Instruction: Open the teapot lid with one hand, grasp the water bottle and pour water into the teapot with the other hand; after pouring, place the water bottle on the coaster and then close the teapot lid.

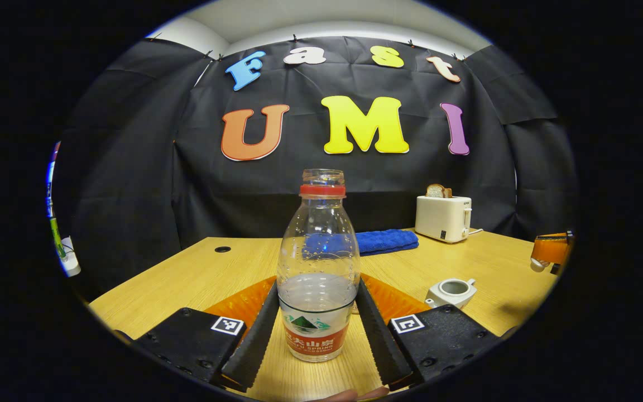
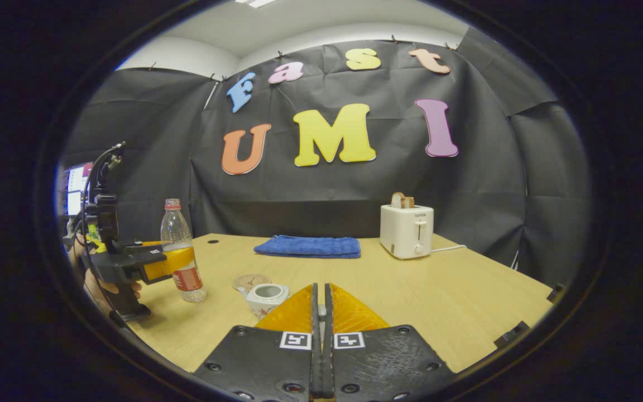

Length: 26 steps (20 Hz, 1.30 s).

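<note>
A clear water bottle [image 1: 318, 251], uncapped with a red neck ring and partly filled, stands on the wooden table between my left gripper's [image 1: 317, 285] fingers, which press on its lower sides. The right gripper view shows that bottle [image 2: 179, 245] at the left with the left gripper [image 2: 179, 262] shut around it. The white teapot [image 1: 451, 291] [image 2: 265, 295] sits open with no lid. A round coaster [image 2: 250, 281] lies just behind it. My right gripper [image 2: 320, 287] is shut and raised; in the left gripper view it [image 1: 550, 248] holds a small white piece, seemingly the lid [image 1: 536, 265].
A white toaster [image 2: 406, 230] with toast stands at the back right, its cord trailing right. A folded blue towel [image 2: 307, 246] lies at the back middle. A hand [image 2: 104, 287] holds the left gripper near the table's left edge. The table [image 2: 466, 301] has a cable hole [image 1: 222, 249].
</note>
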Motion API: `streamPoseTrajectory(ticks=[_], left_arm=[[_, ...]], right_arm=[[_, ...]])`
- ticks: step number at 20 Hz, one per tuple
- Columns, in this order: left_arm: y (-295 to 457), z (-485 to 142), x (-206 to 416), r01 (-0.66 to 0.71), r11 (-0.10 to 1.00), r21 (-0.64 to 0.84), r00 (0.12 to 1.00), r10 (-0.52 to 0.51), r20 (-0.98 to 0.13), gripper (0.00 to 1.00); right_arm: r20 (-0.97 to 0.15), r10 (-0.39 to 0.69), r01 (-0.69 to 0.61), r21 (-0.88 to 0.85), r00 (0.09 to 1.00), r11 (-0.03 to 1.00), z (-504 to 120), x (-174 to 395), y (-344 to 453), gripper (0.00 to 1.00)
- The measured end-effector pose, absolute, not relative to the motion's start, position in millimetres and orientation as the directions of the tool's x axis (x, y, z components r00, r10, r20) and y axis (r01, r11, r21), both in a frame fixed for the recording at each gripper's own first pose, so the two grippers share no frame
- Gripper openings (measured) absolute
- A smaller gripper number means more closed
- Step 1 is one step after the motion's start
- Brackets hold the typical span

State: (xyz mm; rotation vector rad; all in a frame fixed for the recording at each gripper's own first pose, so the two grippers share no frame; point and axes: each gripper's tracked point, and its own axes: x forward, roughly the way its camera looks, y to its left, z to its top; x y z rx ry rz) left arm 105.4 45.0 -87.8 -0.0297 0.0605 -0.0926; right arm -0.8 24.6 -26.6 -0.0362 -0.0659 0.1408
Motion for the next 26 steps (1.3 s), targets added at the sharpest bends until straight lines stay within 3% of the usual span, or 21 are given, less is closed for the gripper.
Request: streamPoseTrajectory(ticks=[13,18,26], left_arm=[[36,-83,92,0.058,0.923,0.382,0.988,0.002,-0.156,0.80],[22,-81,81,0.093,0.767,0.635,0.986,0.018,-0.166,0.78],[22,-82,91,0.101,0.557,0.824,0.978,0.098,-0.186,0.78]], right_arm=[[0.060,0.095,-0.095,-0.003,0.994,0.995,-30,-4,-18,0.00],[0.052,0.090,-0.090,0.006,0.995,0.996,-35,-3,-28,0.00],[0.043,0.090,-0.090,-0.002,0.995,0.996,-39,-3,-33,0.00]])
